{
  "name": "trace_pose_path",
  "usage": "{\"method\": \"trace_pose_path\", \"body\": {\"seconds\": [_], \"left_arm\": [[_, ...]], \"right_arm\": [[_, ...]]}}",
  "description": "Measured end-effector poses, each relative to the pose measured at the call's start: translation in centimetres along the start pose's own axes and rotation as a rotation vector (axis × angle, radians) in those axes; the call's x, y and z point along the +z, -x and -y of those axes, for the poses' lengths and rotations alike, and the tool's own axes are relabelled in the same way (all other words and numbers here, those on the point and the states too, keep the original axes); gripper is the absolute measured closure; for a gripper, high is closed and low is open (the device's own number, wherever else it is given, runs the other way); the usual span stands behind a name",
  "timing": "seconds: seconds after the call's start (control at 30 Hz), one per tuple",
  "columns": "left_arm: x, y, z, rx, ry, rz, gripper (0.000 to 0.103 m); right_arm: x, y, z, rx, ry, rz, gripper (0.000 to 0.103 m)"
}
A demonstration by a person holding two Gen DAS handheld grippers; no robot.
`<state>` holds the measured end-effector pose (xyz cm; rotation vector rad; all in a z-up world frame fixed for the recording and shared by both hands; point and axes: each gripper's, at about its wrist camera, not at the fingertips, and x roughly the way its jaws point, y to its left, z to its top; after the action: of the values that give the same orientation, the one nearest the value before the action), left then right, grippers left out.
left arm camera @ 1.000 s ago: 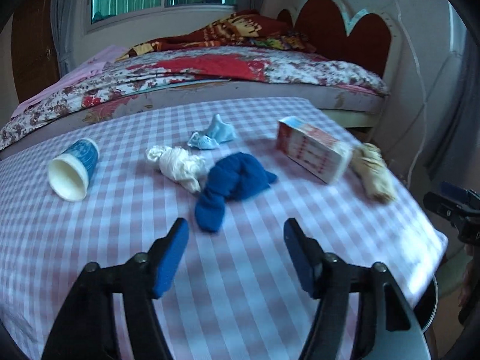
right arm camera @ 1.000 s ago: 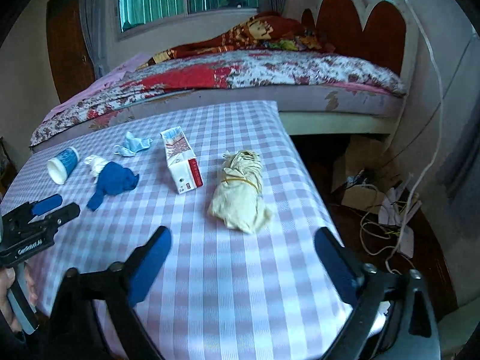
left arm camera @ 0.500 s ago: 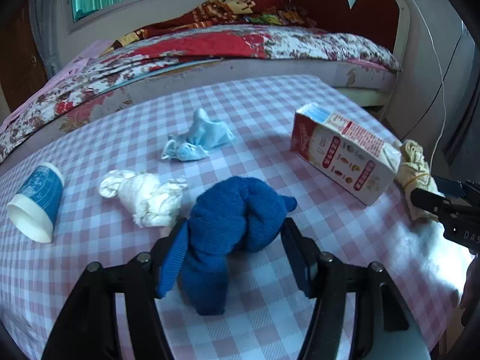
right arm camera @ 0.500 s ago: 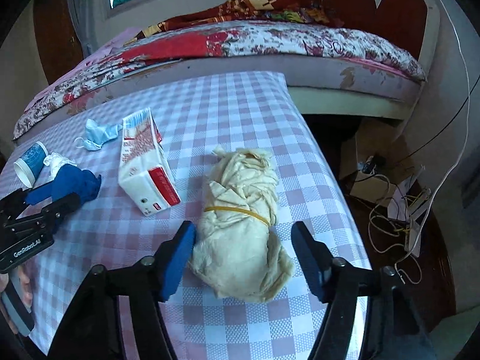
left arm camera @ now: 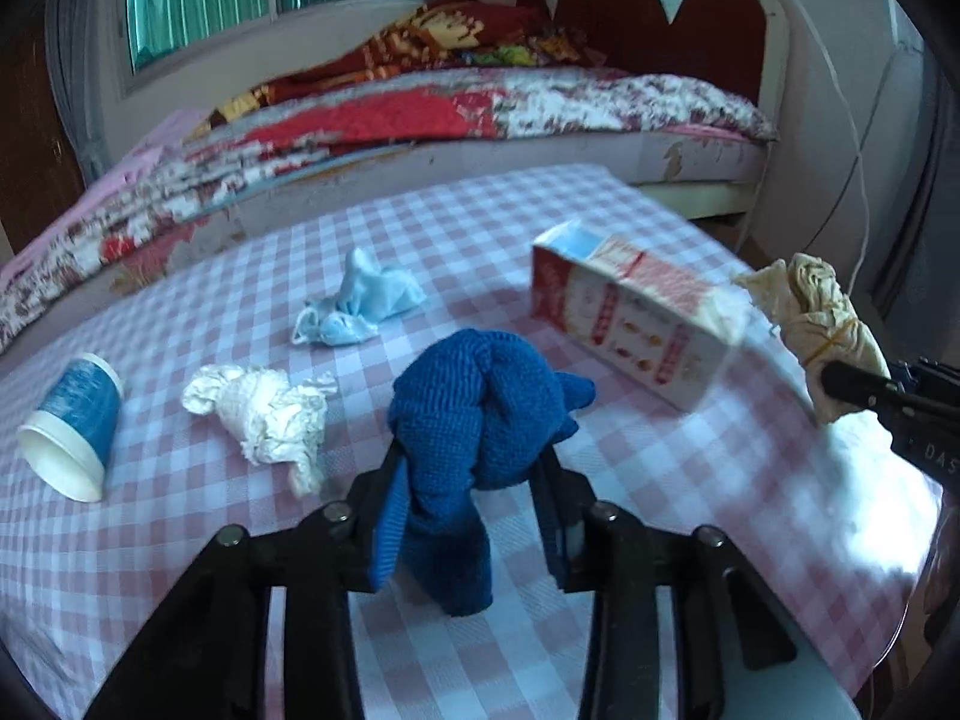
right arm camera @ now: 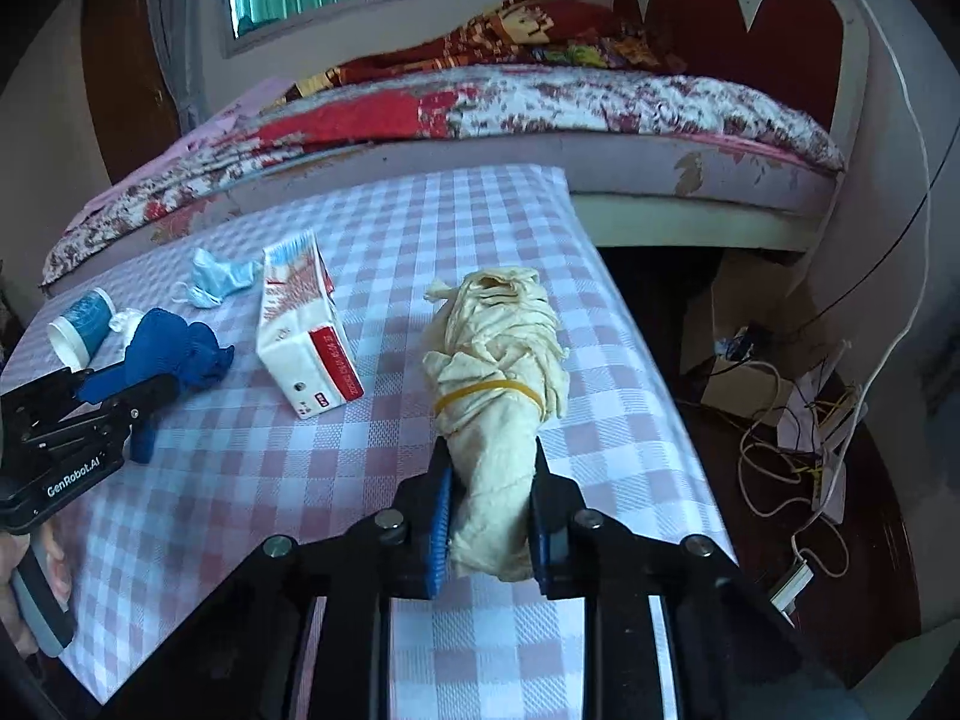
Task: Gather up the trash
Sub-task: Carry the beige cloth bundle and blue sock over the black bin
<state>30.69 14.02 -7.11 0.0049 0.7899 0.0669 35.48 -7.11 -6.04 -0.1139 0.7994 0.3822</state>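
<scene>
My left gripper [left arm camera: 471, 468] is shut on a knotted blue cloth [left arm camera: 480, 408] on the pink checked table [left arm camera: 690, 480]; this cloth also shows in the right wrist view [right arm camera: 180, 354]. My right gripper [right arm camera: 489, 474] is shut on the near end of a cream cloth bundle [right arm camera: 498, 360] tied with a yellow rubber band; the bundle also shows in the left wrist view [left arm camera: 822, 324]. A red and white carton [left arm camera: 630, 324] lies between the two cloths. A crumpled white tissue [left arm camera: 264, 414], a light blue face mask [left arm camera: 360, 306] and a tipped blue paper cup [left arm camera: 75, 438] lie left of the blue cloth.
A bed [left arm camera: 420, 114] with a floral cover stands behind the table, with a red headboard [right arm camera: 744, 36]. To the right of the table's edge, the floor [right arm camera: 780, 408] holds boxes and tangled cables. The left gripper's body [right arm camera: 66, 432] shows at the left of the right wrist view.
Both grippers moved forward onto the table and closed: the left on the blue cloth, the right on the cream bundle. A second ago both were open and back from these things.
</scene>
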Motion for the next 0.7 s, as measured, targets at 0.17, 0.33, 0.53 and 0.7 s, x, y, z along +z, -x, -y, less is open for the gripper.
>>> {"method": "trace_pose_path", "body": {"seconds": [0.17, 0.33, 0.53, 0.7], "left_arm": [[-0.9, 2.8, 1.2, -0.031, -0.004, 0.043, 0.064], [-2.2, 5.6, 2.7, -0.067, -0.008, 0.076, 0.064], [-4.1, 8.9, 5.6, -0.112, -0.045, 0.117, 0.064], [-5.4, 11.3, 8.7, -0.155, -0.074, 0.141, 0.064]], "right_arm": [[-1.1, 3.0, 0.9, 0.013, -0.013, 0.041, 0.081], [-3.5, 7.2, 2.0, 0.022, -0.034, 0.087, 0.081], [-6.7, 12.6, 3.2, 0.011, -0.051, 0.148, 0.081], [-8.9, 16.5, 4.4, -0.01, -0.057, 0.191, 0.081]]}}
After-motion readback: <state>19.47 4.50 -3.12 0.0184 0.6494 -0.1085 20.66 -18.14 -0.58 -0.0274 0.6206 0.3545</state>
